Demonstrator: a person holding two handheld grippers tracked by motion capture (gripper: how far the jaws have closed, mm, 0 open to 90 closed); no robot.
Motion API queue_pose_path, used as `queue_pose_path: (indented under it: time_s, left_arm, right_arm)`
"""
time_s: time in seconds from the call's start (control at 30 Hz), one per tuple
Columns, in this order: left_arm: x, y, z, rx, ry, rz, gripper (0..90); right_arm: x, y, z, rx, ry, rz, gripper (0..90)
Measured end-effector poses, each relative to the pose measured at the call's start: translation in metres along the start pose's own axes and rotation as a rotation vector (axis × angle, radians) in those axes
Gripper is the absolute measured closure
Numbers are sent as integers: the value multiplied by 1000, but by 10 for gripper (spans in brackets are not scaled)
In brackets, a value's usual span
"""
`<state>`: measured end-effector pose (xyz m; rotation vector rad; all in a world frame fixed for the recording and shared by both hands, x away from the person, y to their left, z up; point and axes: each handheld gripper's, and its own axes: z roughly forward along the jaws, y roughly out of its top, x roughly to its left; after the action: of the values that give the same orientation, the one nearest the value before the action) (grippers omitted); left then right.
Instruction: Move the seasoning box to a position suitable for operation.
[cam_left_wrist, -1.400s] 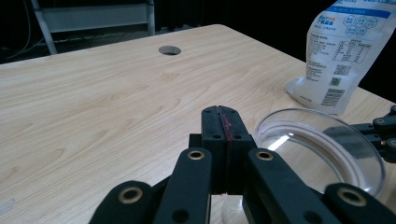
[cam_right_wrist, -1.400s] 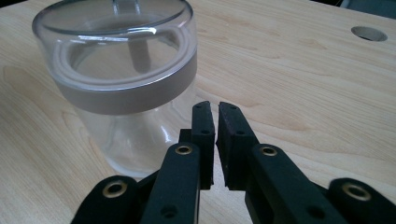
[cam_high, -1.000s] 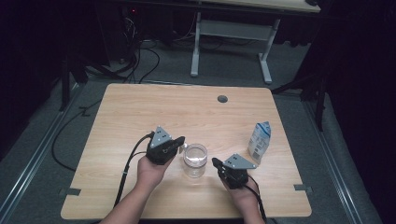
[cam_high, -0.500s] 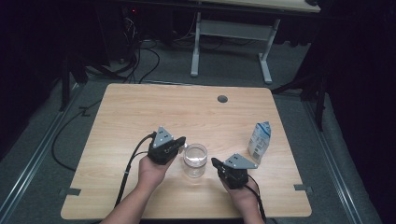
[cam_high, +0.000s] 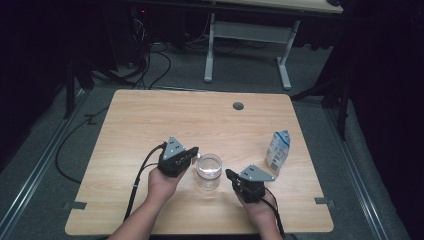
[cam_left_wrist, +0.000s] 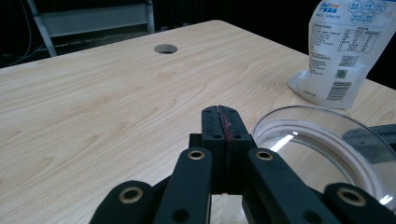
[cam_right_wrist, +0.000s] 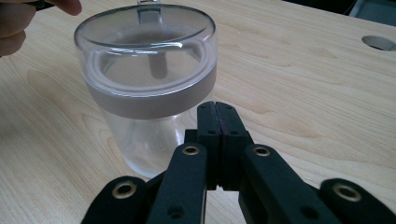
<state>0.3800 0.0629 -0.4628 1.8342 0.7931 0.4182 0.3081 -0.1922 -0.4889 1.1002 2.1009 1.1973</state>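
Observation:
A clear jar (cam_high: 208, 171) with a transparent lid and a grey seal ring stands upright near the table's front middle. In the right gripper view the jar (cam_right_wrist: 148, 88) is close, just left of my jaws. My left gripper (cam_high: 195, 150) sits just left of the jar, jaws pressed together with nothing between them; its own view shows the gripper (cam_left_wrist: 222, 112) beside the jar's lid (cam_left_wrist: 322, 144). My right gripper (cam_high: 228, 173) rests just right of the jar, and in its own view the gripper (cam_right_wrist: 217, 108) is also shut and empty. Neither touches the jar, as far as I can tell.
A white and blue pouch (cam_high: 278, 150) stands upright to the right of the jar, seen also as the pouch (cam_left_wrist: 343, 51). A round cable hole (cam_high: 238, 106) lies in the wooden table (cam_high: 150, 120) towards the far edge. Cables trail off the table's front.

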Motion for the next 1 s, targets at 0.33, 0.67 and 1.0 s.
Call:
queue_pose_path:
  time_s: [0.33, 0.67, 1.0]
  left_arm:
    - [-2, 0, 0, 1, -4, 11, 900]
    - [-2, 0, 0, 0, -3, 9, 900]
    - [-2, 0, 0, -1, -2, 9, 900]
  right_arm:
    - [0, 0, 0, -2, 1, 2, 897]
    - [1, 1, -1, -6, 6, 0, 897]
    - [2, 2, -2, -6, 5, 0, 899]
